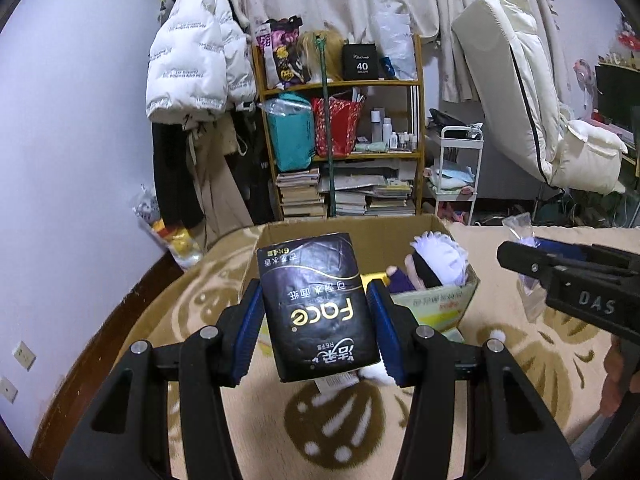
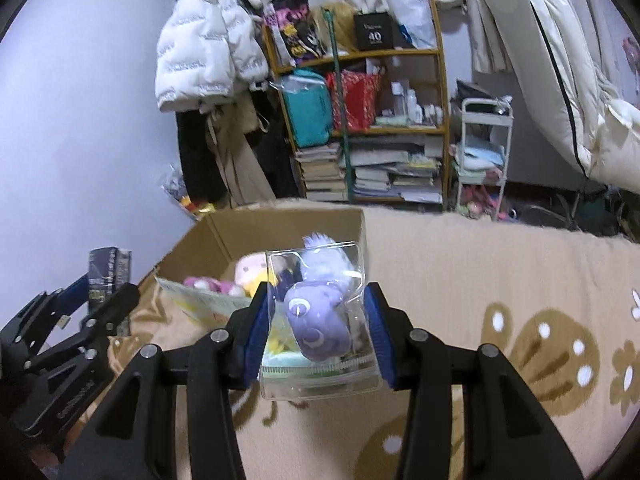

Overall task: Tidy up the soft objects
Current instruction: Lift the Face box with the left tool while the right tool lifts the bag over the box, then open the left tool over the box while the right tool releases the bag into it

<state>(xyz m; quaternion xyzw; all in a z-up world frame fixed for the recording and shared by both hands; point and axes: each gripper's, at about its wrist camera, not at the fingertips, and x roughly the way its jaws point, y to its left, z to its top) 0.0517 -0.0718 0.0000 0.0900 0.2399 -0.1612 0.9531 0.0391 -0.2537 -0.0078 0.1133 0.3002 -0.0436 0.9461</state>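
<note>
Left tool (image 1: 316,312) pinching light, squashy tissue pack (image 1: 320,304) mid-sides, right tool (image 2: 316,334) pinching slippery bagged plush (image 2: 320,320), probably soft, both above box (image 2: 280,220).

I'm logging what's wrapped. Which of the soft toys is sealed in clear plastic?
The purple plush held in the right tongs: it sits in a clear zip pouch, while the toys in the cardboard box lie bare.

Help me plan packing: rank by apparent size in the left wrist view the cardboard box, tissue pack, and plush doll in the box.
1. cardboard box
2. tissue pack, though its nearness to the camera inflates it
3. plush doll, partly hidden by the box wall
</note>
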